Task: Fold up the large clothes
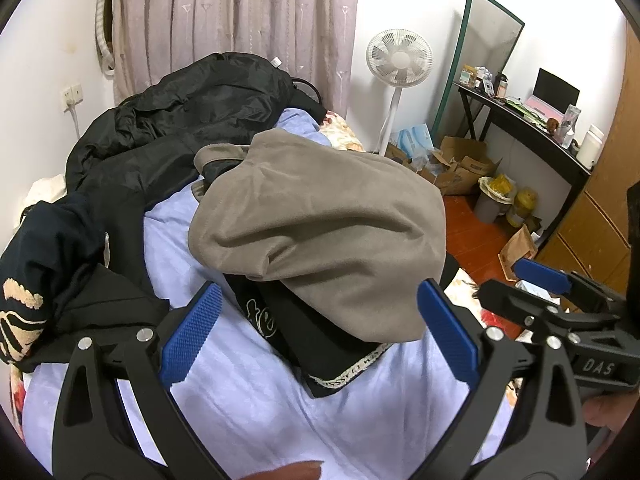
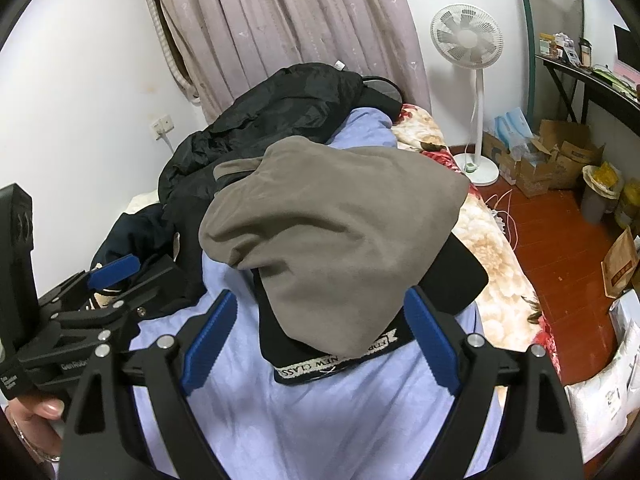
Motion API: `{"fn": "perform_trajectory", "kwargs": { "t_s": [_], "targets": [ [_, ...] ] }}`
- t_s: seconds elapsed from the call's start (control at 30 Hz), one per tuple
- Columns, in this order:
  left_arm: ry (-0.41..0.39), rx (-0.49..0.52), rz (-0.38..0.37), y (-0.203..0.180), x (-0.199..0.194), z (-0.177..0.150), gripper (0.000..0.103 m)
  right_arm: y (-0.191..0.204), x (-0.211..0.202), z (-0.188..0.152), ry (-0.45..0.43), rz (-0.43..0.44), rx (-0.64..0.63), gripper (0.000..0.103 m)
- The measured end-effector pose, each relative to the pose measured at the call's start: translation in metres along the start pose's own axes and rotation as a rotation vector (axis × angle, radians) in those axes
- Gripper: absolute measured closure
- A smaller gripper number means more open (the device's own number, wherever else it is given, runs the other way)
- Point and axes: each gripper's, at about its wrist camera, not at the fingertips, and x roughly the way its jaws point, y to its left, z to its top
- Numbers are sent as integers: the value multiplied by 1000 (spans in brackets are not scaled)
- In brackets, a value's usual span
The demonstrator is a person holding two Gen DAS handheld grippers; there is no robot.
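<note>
Black grippers (image 1: 318, 332), blue ribbed pads (image 1: 188, 336)

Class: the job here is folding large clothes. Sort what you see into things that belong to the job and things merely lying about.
Belongs to the job:
grey-brown garment
black garment with lettered trim
black jacket
left gripper
right gripper

Lying about:
standing fan
cardboard boxes
mirror

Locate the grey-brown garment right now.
In both wrist views the grey-brown garment lies mid-bed, draped over a folded black garment on the blue sheet, ahead of both open grippers; the black jacket pile sits behind-left.
</note>
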Motion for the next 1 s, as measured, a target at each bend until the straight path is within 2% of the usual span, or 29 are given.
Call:
{"fn": "perform_trajectory", "kwargs": {
  "t_s": [0.77, 1.0],
  "targets": [
    [-7, -4, -6, -7, -2, -1, 7, -7, -6, 2, 4, 2, 27, 19],
    [0, -8, 18, -8, -3, -1, 7, -6, -6, 4, 19, 5, 30, 18]
  ]
}}
